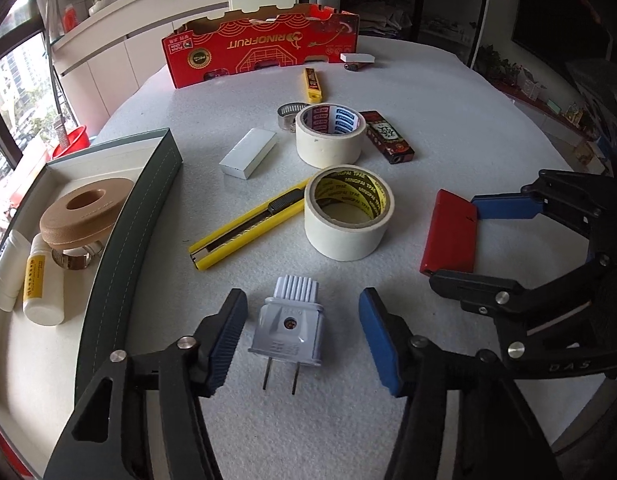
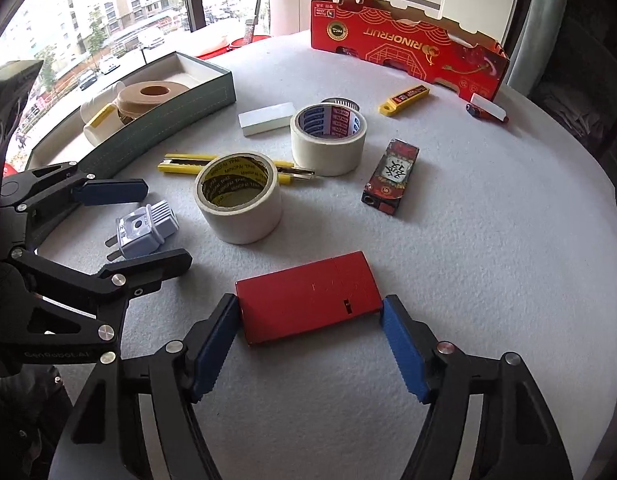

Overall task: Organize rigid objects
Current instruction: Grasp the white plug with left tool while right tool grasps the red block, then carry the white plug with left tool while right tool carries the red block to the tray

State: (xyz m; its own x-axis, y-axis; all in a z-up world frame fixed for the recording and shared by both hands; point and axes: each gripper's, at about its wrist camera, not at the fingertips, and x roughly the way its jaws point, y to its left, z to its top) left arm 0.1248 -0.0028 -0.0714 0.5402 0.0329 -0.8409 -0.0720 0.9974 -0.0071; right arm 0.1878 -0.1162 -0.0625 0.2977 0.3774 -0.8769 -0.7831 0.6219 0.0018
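Observation:
A pale grey plug (image 1: pixel 286 330) lies on the white felt table with its two prongs toward the camera. My left gripper (image 1: pixel 304 308) straddles it, open, with a gap showing on each side of the plug. To the right lies a flat red box (image 2: pixel 308 300). My right gripper (image 2: pixel 308 308) is shut on it, blue pads pressing its two short ends. From the left wrist view that gripper (image 1: pixel 454 240) reaches in from the right edge, and the red box (image 1: pixel 450 236) rests on the table.
Two masking tape rolls (image 1: pixel 348 220) (image 1: pixel 330 136), a yellow utility knife (image 1: pixel 244 226), a white block (image 1: pixel 248 152), a patterned box (image 1: pixel 388 136) and a hose clamp (image 1: pixel 286 116) lie mid-table. A green-walled tray (image 1: pixel 148 200) at left holds bottles and a tan ring. A red carton (image 1: pixel 264 48) stands behind.

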